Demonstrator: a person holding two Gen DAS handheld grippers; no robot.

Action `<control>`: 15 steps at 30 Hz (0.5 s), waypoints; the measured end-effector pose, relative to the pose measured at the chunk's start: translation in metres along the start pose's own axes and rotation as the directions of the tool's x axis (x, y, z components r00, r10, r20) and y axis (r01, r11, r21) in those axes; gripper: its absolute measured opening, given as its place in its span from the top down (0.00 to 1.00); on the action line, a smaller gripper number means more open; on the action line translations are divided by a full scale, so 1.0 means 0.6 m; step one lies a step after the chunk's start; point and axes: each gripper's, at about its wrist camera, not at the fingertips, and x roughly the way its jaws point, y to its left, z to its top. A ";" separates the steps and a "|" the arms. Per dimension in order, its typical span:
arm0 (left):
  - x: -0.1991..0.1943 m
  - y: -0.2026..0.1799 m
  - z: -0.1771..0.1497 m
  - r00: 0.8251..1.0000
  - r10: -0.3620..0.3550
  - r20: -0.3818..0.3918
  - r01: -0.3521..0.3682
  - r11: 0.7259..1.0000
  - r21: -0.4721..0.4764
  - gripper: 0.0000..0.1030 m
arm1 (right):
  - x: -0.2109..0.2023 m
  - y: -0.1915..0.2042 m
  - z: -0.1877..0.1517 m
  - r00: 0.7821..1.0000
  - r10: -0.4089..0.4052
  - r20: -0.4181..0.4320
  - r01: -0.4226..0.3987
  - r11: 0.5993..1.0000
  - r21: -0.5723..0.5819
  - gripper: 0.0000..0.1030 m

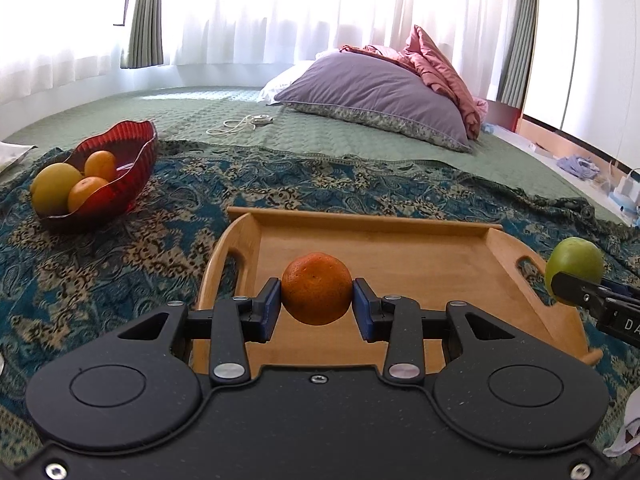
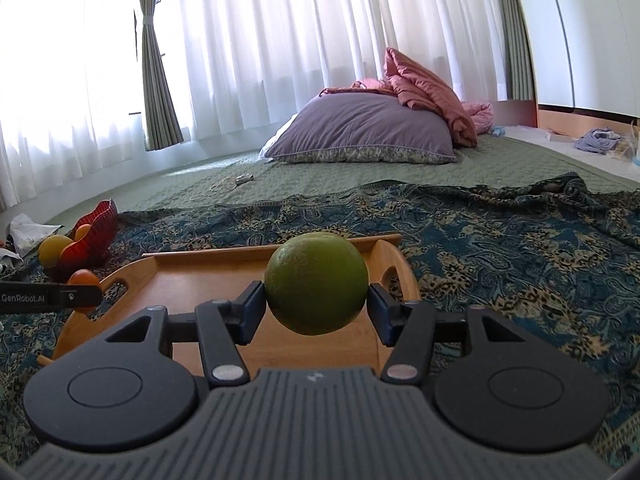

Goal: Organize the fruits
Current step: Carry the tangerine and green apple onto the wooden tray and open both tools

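Setting: bed with green quilt, patterned teal throw, purple pillow before white curtains.
Tray: empty wooden tray on the throw, below both tongs.
Left tongs: clenched on a mandarin orange, held above the tray.
Right tongs: clamped on a green citrus fruit over the tray's right end.
Bowl: red glass bowl left of the tray, holding two oranges and a yellow fruit.

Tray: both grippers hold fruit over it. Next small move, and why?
Probably lower the left gripper to set the orange on the bare tray, then open. Its pads clamp it just above the wood; the right gripper holds the green fruit.
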 end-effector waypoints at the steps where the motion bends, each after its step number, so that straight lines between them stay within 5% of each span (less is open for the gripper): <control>1: 0.006 -0.002 0.004 1.000 0.001 -0.002 -0.001 1.000 0.005 0.65 | 0.007 0.000 0.004 1.000 0.001 -0.006 -0.001 1.000 0.000 0.43; 15: 0.105 -0.002 0.030 0.996 0.030 -0.087 -0.029 1.000 0.010 0.65 | 0.093 -0.001 0.019 0.996 -0.006 -0.087 0.006 1.000 -0.002 0.43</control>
